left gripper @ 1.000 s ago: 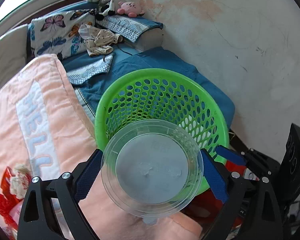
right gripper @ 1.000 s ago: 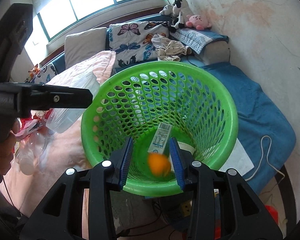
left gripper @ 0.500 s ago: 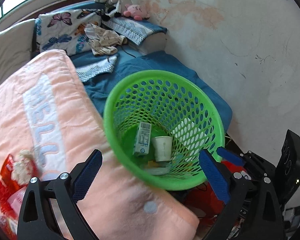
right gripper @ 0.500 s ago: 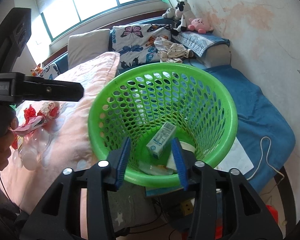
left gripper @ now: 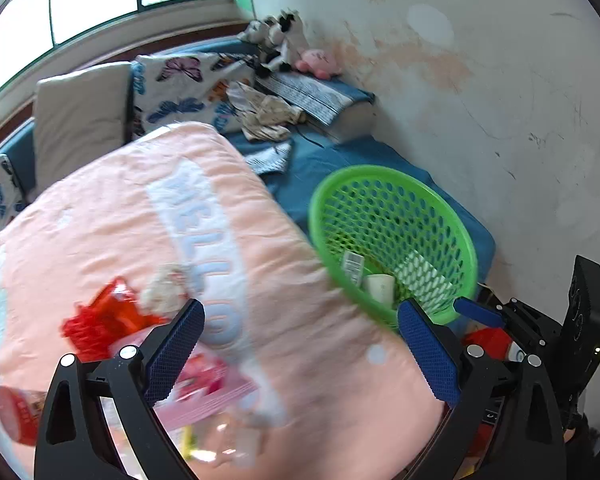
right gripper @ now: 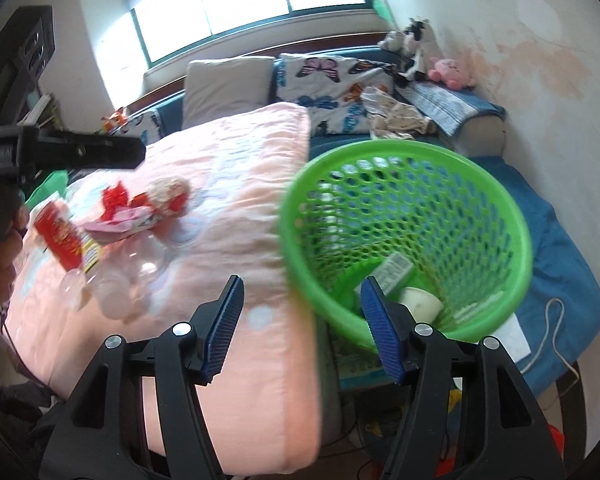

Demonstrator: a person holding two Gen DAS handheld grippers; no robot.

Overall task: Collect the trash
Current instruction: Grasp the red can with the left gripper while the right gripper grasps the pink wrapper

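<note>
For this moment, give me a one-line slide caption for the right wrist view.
Open right gripper above pink blanket, between green basket and scattered wrappers.

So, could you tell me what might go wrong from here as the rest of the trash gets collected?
The green basket sits tilted at the edge of the pink blanket, so a bump could tip it. The remaining trash is a tight pile: a red wrapper among clear plastic pieces, so the open left gripper may snag blanket.

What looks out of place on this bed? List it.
Trash lies loose on the pink blanket: a red snack wrapper, pink packaging and clear plastic containers, all outside the green basket. The basket tilts toward the camera. Both claws are open, empty.
</note>
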